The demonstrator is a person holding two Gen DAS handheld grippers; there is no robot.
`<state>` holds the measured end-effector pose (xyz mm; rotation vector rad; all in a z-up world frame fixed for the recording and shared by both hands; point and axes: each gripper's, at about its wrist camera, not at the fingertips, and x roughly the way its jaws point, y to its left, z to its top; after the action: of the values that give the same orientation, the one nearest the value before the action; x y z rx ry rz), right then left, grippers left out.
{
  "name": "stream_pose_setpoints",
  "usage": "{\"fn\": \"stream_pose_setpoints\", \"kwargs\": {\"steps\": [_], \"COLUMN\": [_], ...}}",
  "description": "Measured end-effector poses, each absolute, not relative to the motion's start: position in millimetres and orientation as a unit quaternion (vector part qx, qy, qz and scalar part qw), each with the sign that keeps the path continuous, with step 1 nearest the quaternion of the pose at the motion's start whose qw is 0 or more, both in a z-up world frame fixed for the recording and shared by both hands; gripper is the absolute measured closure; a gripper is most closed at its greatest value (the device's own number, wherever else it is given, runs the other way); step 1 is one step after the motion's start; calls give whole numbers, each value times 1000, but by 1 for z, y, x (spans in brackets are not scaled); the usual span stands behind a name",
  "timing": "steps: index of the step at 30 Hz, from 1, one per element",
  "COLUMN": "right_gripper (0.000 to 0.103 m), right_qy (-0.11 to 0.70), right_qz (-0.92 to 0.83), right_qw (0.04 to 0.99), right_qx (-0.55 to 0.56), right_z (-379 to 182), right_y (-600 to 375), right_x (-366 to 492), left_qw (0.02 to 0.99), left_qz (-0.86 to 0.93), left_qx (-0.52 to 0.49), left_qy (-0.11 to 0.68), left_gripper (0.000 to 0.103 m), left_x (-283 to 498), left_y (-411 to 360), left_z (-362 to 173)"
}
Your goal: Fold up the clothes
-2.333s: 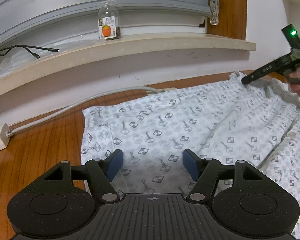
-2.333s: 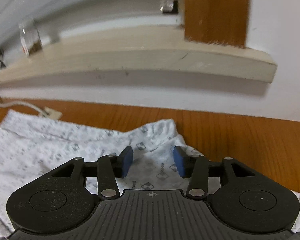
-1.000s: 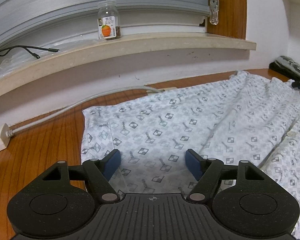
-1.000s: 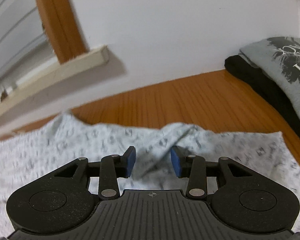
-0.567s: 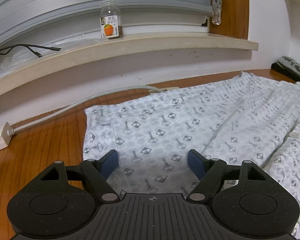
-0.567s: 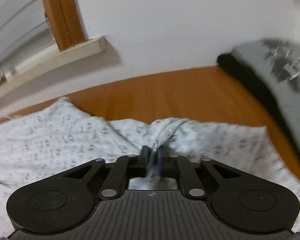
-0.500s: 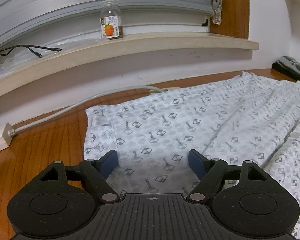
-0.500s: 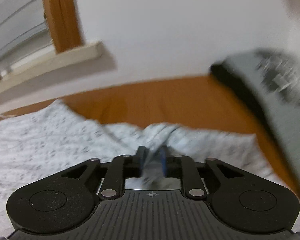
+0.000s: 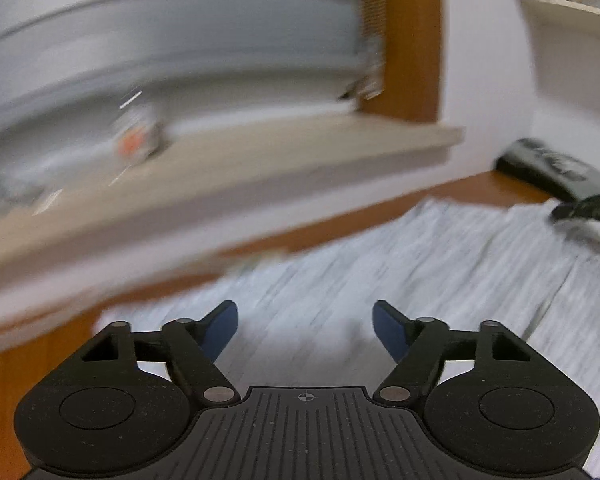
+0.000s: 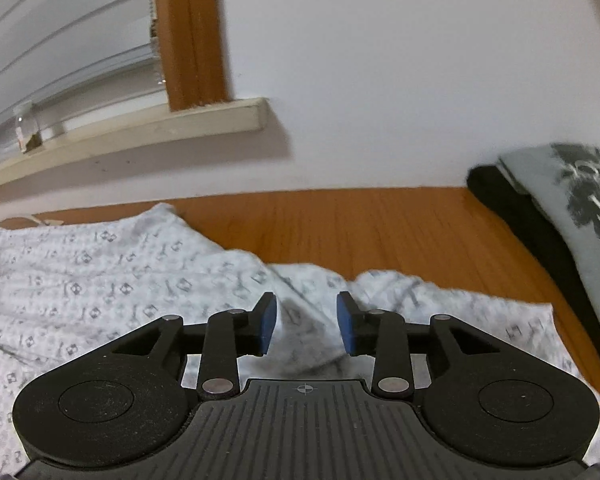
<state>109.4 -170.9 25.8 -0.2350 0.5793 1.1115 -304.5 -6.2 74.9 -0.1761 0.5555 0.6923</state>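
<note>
Since a second ago the left gripper (image 9: 305, 326) has swung away, blurring its view; its jaws, spread wide over the shirt (image 10: 100, 264), are closing with nothing pinched. The right gripper (image 10: 306, 322) has let go of the fold it was pinching; its jaws are opening, cloth lying loose beneath the gap. The shirt lies flat, its long axis running along the counter (image 10: 380, 224) parallel to the back wall, one end near the folded clothes (image 10: 572, 216) at the right edge. Behind stand a sill (image 10: 140, 128) with a jar (image 10: 26, 128), and blinds.
</note>
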Motion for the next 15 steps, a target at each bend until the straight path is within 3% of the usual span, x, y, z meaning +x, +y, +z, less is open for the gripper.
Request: {"fn": "stream_pose_setpoints", "kwargs": {"steps": [2, 10, 12, 15], "right_gripper": [68, 67, 61, 59], "right_qy": [283, 329, 339, 340], "right_qz": [515, 526, 525, 522], "right_qw": [803, 783, 780, 782], "right_qx": [-103, -50, -31, -30], "right_z": [23, 18, 17, 17], "right_y": [-180, -194, -192, -183], "right_x": [113, 138, 146, 149], "left_qw": [912, 920, 917, 915], "left_qz": [302, 232, 227, 216], "left_qx": [-85, -102, -104, -109], "left_qy": [265, 299, 311, 322], "left_gripper": [40, 39, 39, 50], "left_x": [-267, -126, -104, -83], "left_y": [4, 44, 50, 55], "left_z": [83, 54, 43, 32]}}
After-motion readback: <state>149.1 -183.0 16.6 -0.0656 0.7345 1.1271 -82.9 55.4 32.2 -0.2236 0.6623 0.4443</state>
